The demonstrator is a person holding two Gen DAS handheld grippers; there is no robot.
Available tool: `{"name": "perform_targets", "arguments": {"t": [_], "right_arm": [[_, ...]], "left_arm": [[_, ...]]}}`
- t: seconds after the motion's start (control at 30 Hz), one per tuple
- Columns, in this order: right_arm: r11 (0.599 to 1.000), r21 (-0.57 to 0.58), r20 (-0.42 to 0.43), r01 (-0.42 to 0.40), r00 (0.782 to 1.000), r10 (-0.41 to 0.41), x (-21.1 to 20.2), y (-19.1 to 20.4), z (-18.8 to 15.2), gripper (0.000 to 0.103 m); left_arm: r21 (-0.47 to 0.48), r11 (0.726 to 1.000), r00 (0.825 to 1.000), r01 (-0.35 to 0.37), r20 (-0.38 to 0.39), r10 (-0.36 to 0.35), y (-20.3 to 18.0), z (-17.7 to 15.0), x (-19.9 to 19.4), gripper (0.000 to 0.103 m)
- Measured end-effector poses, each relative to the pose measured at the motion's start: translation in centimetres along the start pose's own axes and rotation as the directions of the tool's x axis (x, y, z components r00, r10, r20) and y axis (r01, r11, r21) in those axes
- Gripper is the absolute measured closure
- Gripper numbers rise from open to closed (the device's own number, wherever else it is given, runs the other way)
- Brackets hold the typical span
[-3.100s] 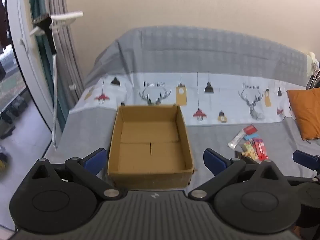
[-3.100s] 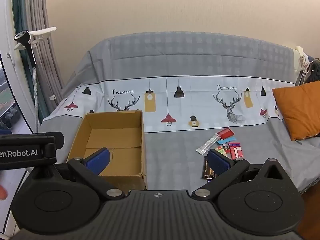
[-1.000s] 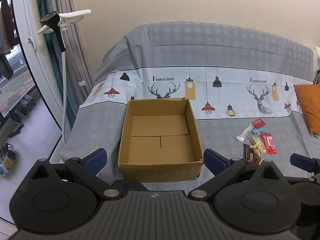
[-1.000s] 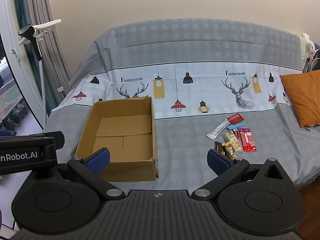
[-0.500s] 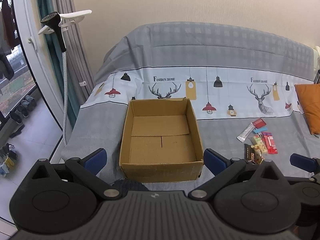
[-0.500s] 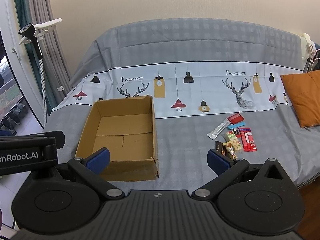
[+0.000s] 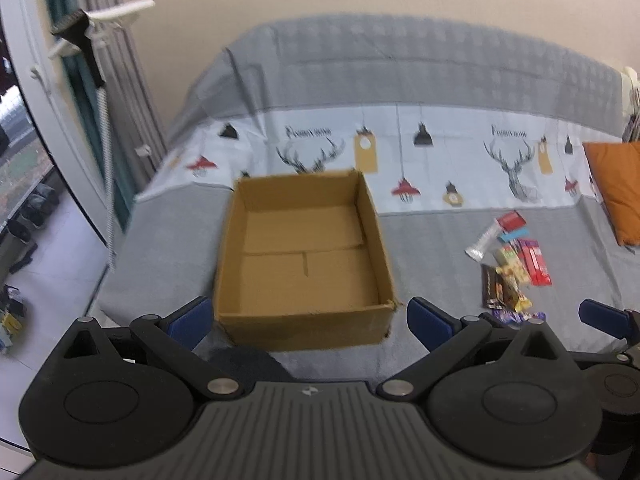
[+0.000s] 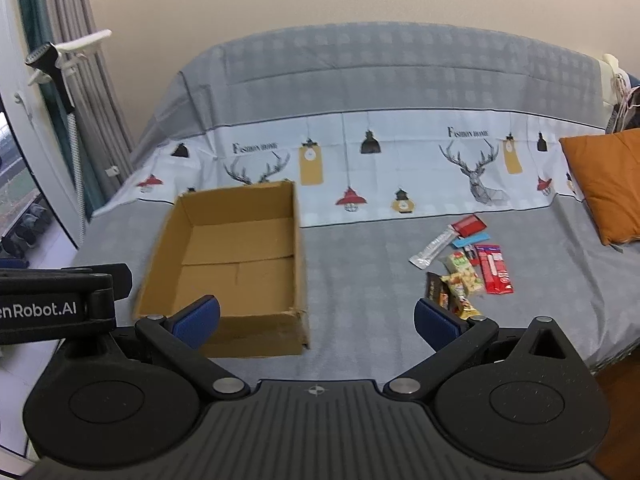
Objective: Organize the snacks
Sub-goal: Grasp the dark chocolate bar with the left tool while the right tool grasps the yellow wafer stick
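both grippers moved in closer since 0.5 s ago | left gripper (image 7: pixel 308 316) wide open, empty | right gripper (image 8: pixel 316 316) wide open, empty | box (image 8: pixel 224 256) empty | snacks (image 8: pixel 468 268) untouched near sofa (image 8: pixel 360 280) front edge, pickup next

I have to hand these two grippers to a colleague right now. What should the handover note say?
Left gripper: open, holding nothing, aimed at the cardboard box.
Right gripper: open, holding nothing, with the box ahead on its left and the snacks ahead on its right.
Box: open-topped, on the grey sofa cover, nothing visible inside.
Snacks: small pile of wrapped packets lying on the cover to the right of the box, apart from it, short of the orange cushion.
Done: nothing packed.
Left: pick up each packet and place it in the box.
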State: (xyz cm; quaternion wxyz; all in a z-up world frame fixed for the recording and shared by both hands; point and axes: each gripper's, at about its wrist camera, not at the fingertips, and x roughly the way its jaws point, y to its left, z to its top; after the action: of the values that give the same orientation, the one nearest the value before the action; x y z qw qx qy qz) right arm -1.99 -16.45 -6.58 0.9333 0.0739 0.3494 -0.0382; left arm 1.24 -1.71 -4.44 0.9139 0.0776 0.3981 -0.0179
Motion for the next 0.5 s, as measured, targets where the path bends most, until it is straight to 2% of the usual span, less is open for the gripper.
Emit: {"name": "perform_targets", "arguments": {"t": [0.2,0.33,0.4,0.47,0.5], "right_arm": [[0.997,0.049,-0.035,0.057,0.998,-0.055,6.5,-6.1,-2.5,0.000],[0.994,0.061,-0.034,0.088,0.996,-0.086,11.7,-11.2,-4.9,0.001],[0.995,0.064,-0.006,0.081,0.997,-0.081,14.5,-14.0,-6.1,0.001],[0.996,0.077,0.032,0.041,0.999,-0.043,17.2,-17.2,-7.2,0.001],[0.996,0.082,0.037,0.031,0.999,-0.034,18.3,-18.7,-7.6,0.001]], "left_arm": [[0.055,0.997,0.997,0.062,-0.048,-0.059,-6.3,-1.1,8.1,0.000],[0.162,0.984,0.997,0.072,0.000,-0.073,-12.0,-2.6,14.3,0.000],[0.203,0.975,0.995,0.086,0.025,-0.093,-14.3,-3.1,16.8,0.000],[0.221,0.957,0.981,0.190,-0.011,-0.192,-16.4,-3.1,20.1,0.000],[0.211,0.942,0.965,0.261,-0.040,-0.258,-17.2,-3.0,21.5,0.000]]}}
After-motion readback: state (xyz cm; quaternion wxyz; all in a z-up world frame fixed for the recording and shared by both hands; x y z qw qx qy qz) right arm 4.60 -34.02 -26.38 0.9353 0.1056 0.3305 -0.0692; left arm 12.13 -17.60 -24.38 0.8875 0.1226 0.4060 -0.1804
